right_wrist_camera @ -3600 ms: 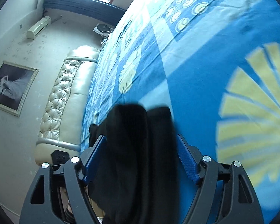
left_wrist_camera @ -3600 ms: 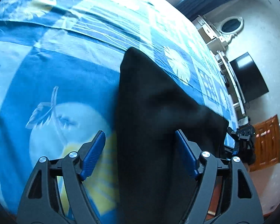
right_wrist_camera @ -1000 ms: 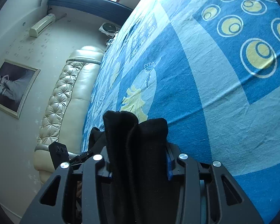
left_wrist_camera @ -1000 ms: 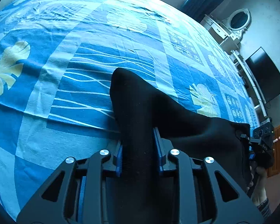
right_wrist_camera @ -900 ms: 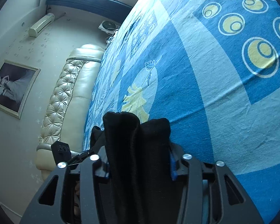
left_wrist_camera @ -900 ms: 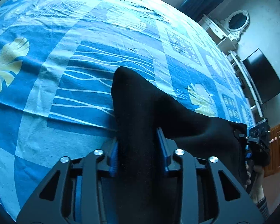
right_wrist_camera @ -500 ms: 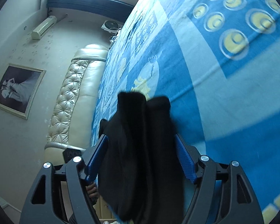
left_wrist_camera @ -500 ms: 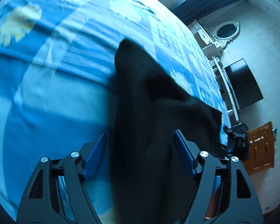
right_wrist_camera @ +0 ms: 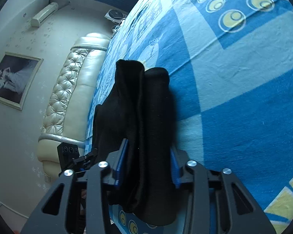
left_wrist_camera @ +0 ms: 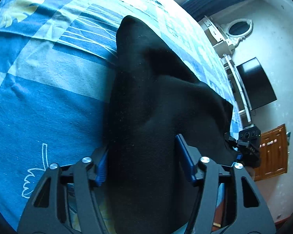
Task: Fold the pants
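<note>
Black pants (left_wrist_camera: 146, 78) lie folded in a long strip on the blue patterned bedsheet (left_wrist_camera: 48, 97). My left gripper (left_wrist_camera: 141, 146) straddles one end, jaws closing, the cloth between the blue pads (left_wrist_camera: 101, 167), which stand wide and do not visibly squeeze it. At the other end the pants (right_wrist_camera: 130, 97) show two rolled layers side by side. My right gripper (right_wrist_camera: 148, 146) is closing there, its pads (right_wrist_camera: 120, 161) pressed against the bundle's sides. Each wrist view shows the other gripper at the strip's far end: the right one (left_wrist_camera: 248, 146) and the left one (right_wrist_camera: 72, 154).
The bedsheet (right_wrist_camera: 234, 97) spreads wide beyond the pants. A padded cream headboard (right_wrist_camera: 68, 97) and a framed picture (right_wrist_camera: 11, 80) are on one side. A dresser with an oval mirror (left_wrist_camera: 238, 27), a wall television (left_wrist_camera: 255, 83) and a wooden door (left_wrist_camera: 271, 152) are on the other.
Both grippers let go of the pants, opened wide, and have narrowed around the cloth again. The strip has settled lower onto the bed, and both views drew back along it.
</note>
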### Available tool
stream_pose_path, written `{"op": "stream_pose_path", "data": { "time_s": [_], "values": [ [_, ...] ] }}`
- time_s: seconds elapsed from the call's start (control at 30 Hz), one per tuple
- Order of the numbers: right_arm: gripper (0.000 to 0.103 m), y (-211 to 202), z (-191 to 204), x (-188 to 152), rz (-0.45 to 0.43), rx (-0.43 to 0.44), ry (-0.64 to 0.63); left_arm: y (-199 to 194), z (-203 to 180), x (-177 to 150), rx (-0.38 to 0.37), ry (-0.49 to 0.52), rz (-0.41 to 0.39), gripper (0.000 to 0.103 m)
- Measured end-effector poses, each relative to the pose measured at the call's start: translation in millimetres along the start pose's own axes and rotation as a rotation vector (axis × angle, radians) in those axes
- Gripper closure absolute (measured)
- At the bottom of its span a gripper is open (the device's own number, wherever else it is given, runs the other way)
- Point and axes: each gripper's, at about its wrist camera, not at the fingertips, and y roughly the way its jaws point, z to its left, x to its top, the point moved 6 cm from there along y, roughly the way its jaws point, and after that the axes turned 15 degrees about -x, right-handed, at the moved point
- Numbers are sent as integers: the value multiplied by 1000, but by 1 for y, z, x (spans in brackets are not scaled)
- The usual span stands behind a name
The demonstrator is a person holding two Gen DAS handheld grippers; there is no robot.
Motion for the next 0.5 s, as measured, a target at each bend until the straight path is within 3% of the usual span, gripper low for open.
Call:
{"op": "stream_pose_path", "data": {
  "time_s": [0.13, 0.5],
  "values": [
    [68, 1, -1, 0, -4, 1, 1, 4, -3, -1, 47, 34, -9, 47],
    [68, 3, -1, 1, -16, -1, 2, 5, -4, -1, 43, 33, -14, 47]
  ]
}}
